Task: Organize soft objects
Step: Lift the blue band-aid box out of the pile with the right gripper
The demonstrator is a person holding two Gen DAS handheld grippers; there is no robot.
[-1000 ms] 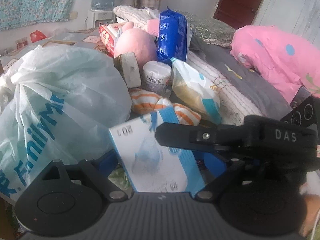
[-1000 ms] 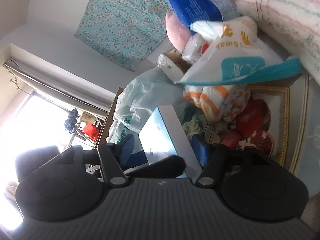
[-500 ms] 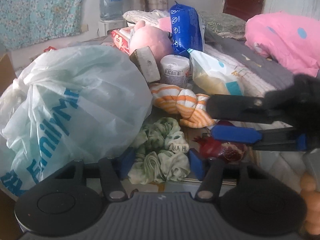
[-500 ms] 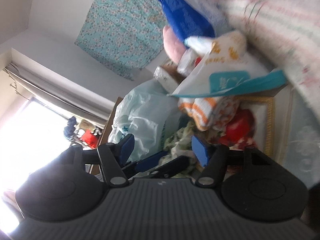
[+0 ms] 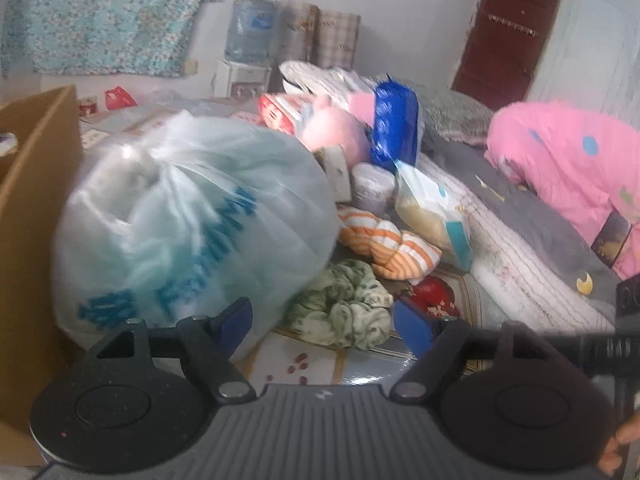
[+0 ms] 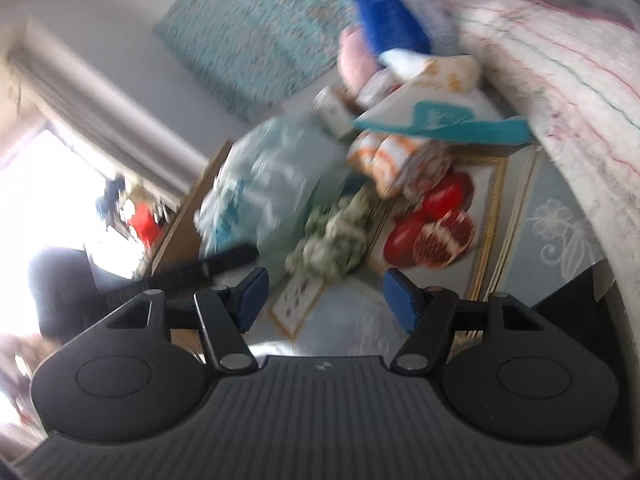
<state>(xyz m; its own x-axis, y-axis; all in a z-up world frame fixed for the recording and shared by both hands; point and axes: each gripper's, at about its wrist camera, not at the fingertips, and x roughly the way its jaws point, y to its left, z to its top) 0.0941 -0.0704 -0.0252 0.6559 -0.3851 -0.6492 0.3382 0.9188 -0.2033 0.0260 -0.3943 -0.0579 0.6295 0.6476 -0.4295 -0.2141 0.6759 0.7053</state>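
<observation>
Both grippers are held apart and empty — the left gripper point(image 5: 322, 326) has just been opening. The green cloth point(image 5: 344, 306) is seen low in the middle, beside the big bag point(image 5: 192, 220). The bag could be pinched by mistake — it is touching the cloth.

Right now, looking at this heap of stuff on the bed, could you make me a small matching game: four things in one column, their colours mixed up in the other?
Things:
1. tied plastic bag
2. striped rolled cloth
3. crumpled cloth
4. upright packet

Colours:
A. green and white
B. deep blue
C. translucent white, blue lettering
D. orange and white

Pairs: 1-C, 2-D, 3-A, 4-B
</observation>
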